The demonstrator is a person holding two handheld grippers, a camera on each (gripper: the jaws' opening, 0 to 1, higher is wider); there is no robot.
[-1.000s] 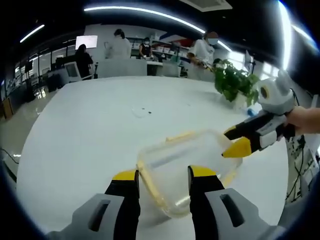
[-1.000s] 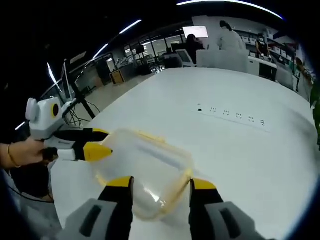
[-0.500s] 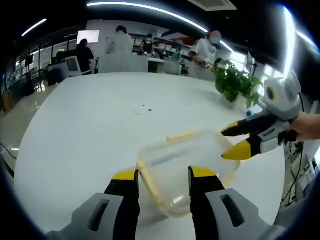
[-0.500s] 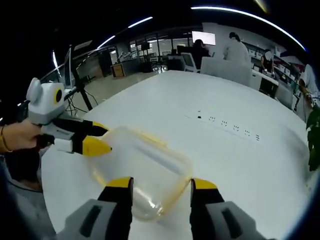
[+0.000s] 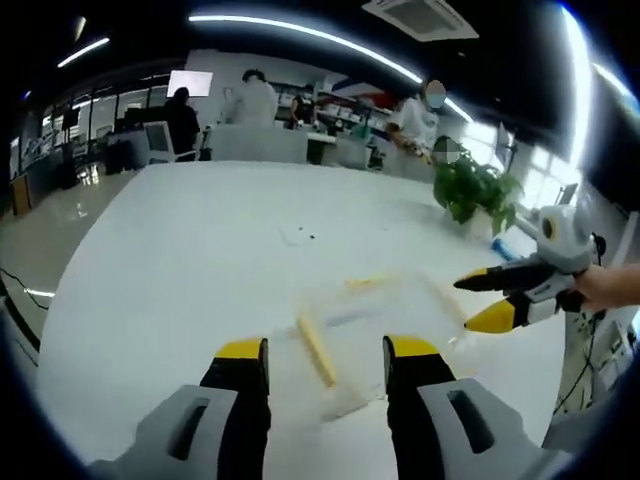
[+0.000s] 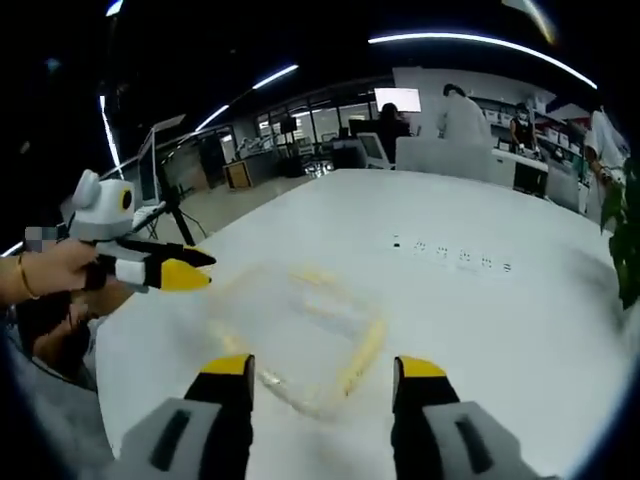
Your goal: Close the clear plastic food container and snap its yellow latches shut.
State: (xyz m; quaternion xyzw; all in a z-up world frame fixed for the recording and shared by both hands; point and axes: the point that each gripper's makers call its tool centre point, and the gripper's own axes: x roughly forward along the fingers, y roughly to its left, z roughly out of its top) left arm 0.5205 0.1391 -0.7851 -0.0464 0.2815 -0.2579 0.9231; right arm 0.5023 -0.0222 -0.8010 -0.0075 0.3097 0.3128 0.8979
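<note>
Lying blurred at lower centre on the white tabletop [image 5: 180, 270], the clear container [image 5: 375, 330] sits just beyond the left hand-held gripper [image 5: 327, 352], jaws apart, empty; the right hand-held gripper [image 6: 325, 370] likewise gapes. A potted plant [image 5: 475, 190] stands upper right.

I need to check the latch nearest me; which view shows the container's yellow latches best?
The right gripper view: two yellow latches edge the blurred clear container. The left gripper view shows one latch clearly and a fainter one at the far edge, the container washed out.
</note>
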